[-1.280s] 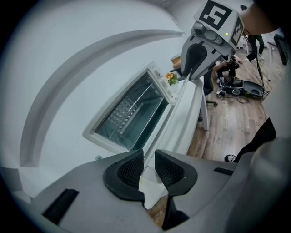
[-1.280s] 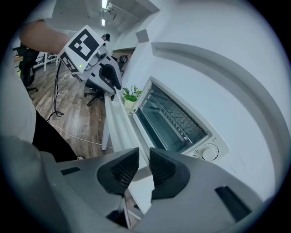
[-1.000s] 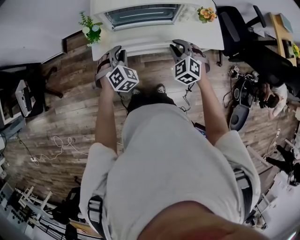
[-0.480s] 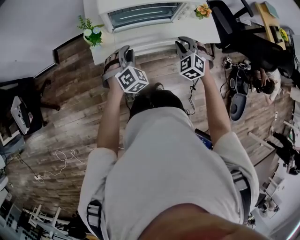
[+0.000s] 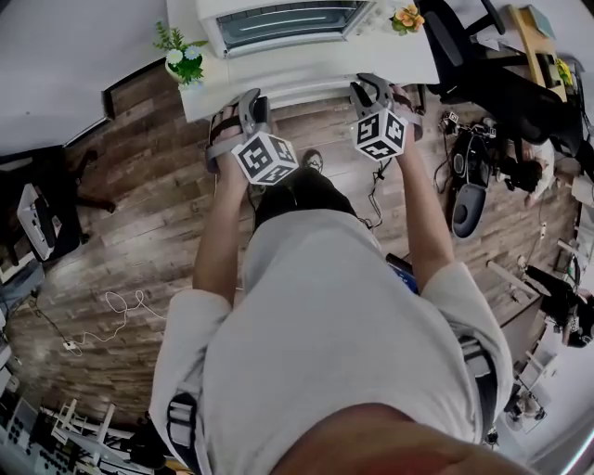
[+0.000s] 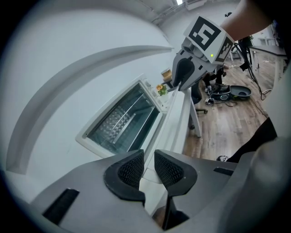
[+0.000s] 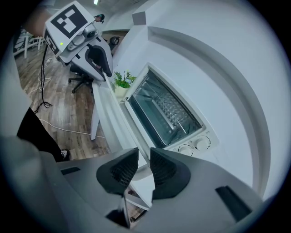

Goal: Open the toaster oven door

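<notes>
One shut oven door (image 5: 288,23) is lying ahead of the tongs, on the table (image 5: 408,60), between them, its length running crosswise. The left gripper (image 6: 148,157) is pointing at the door itself, the right gripper (image 7: 144,152) toward the knobs (image 7: 195,145); both are gaping slightly, pinching nothing.

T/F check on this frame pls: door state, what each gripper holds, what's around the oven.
1. The oven door is shut. True.
2. The left gripper grips the door handle. False: it's empty, not yet at the oven.
3. A green plant stands at the oven's left. True.
4. The right gripper has its fingers pressed together. False: a gap shows, nothing in it.
5. The knobs sit on the oven's right side. True.
</notes>
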Tool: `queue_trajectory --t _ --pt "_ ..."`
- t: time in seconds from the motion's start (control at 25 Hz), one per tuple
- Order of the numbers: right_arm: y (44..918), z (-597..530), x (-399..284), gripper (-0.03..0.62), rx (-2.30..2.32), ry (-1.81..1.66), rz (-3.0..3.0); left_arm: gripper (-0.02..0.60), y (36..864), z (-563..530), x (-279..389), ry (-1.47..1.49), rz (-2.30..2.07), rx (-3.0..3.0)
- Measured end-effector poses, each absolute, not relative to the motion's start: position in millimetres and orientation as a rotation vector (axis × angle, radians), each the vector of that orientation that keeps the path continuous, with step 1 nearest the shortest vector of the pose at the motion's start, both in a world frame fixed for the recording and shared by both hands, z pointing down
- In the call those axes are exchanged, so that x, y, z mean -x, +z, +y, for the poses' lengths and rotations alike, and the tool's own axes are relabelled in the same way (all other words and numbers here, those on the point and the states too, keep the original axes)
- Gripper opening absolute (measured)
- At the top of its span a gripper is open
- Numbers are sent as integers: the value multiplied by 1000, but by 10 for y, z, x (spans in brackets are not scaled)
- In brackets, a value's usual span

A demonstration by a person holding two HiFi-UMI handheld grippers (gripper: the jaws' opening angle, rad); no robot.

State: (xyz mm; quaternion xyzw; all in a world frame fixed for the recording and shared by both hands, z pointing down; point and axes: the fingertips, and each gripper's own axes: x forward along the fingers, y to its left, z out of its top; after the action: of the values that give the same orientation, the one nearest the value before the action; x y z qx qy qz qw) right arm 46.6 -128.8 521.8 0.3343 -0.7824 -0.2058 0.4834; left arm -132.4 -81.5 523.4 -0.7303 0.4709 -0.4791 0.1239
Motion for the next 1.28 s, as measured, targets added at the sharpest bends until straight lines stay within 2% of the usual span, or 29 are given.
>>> queue_trajectory --t 1.28 --pt "5468 -1142 -507 84 -801 -470 -1936 84 5493 -675 1288 -1475 1383 2170"
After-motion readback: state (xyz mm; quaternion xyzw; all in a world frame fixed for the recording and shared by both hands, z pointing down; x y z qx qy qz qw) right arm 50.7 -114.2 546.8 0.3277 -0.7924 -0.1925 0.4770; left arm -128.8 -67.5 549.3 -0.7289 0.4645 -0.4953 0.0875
